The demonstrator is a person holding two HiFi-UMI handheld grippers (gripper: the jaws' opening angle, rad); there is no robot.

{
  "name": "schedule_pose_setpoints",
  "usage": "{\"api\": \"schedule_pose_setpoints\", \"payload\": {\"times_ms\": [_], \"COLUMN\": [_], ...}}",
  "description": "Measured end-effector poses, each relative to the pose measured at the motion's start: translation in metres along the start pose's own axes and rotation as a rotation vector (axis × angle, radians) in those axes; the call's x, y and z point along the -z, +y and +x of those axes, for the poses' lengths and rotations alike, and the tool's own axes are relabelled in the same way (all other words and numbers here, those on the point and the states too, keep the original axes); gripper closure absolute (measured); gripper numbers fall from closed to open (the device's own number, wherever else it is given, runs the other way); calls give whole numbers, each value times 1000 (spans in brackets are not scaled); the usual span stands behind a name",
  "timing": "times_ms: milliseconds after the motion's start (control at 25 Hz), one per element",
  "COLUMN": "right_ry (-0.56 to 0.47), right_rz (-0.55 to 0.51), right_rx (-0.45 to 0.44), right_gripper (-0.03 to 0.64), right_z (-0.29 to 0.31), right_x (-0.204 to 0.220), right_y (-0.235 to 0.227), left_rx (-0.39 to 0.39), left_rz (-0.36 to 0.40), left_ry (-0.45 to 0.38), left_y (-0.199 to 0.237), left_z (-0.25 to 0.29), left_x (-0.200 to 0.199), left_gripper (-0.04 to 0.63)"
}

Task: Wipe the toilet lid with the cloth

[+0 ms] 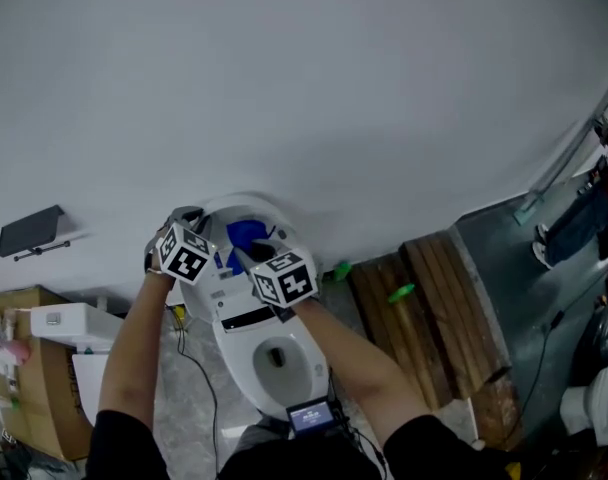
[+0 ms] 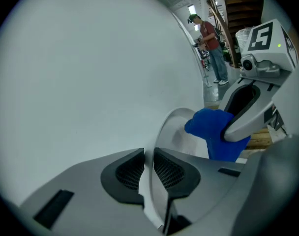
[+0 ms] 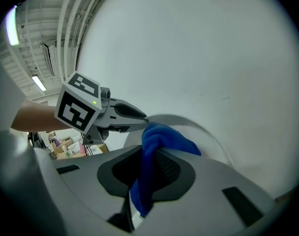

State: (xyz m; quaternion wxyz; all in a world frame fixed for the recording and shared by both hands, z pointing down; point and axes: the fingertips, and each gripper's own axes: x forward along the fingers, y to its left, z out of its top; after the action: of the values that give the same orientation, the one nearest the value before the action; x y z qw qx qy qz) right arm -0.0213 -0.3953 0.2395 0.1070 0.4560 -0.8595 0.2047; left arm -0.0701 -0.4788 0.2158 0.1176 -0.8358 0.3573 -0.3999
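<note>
Toilet bowl (image 1: 274,353) is seen nearest, at 6 o'clock in the head view. A small lit screen (image 1: 309,416) is seen just on the near side of it.

A bit further on, the left claw (image 2: 148,168) is clenched on the thin edge of the toilet lid (image 2: 176,127). The lid's white edge is pinched between the two black pads. The lid is stood upright in front of the white wall (image 1: 304,88).

At 3 o'clock from the left claw, the right claw (image 3: 148,173) is clamped on the blue cloth (image 3: 162,139). The cloth is squeezed between the pads. One end is hung down, and the other end is bunched up past the tips. The bunched end is laid against the lid, near its top edge. The two claws are seen close side by side, but apart.

Brown wooden boards (image 1: 434,308) are laid on the floor at 3 o'clock from the toilet. A cardboard box (image 1: 24,368) is set at 9 o'clock.

Far off, at 1 o'clock in the left gripper view, a person in a red top (image 2: 211,48) is seen standing.
</note>
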Motion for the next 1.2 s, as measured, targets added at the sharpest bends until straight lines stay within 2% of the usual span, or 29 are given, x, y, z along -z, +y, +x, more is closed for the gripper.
{"api": "schedule_pose_setpoints", "payload": {"times_ms": [160, 280, 400, 480, 640, 840, 1040, 1200], "right_ry": [-16, -16, -3, 0, -15, -37, -37, -54], "right_rz": [4, 26, 6, -14, -70, -111, -140, -191], "right_rx": [-3, -4, -19, -26, -61, -77, -69, -74], "right_gripper": [560, 560, 560, 560, 560, 560, 560, 560], "right_z": [22, 37, 55, 63, 77, 94, 105, 124], "right_x": [-18, -26, -30, -32, -31, -30, -20, -10], "right_y": [-19, -34, -43, -46, -42, -35, -23, -8], "left_rx": [4, -2, -51, -92, -177, -248, -232, -220], "left_rz": [-32, -11, 39, 38, -43, -132, -173, -204], "left_ry": [-10, -42, -52, -57, -72, -23, -10, -48], "left_y": [5, 0, -2, -1, 3, -3, -32, -46], "left_z": [2, -2, -8, -15, -40, -67, -74, -72], "left_x": [-3, -4, 0, 4, 22, 71, 109, 132], "left_gripper": [526, 526, 526, 526, 526, 526, 526, 526]}}
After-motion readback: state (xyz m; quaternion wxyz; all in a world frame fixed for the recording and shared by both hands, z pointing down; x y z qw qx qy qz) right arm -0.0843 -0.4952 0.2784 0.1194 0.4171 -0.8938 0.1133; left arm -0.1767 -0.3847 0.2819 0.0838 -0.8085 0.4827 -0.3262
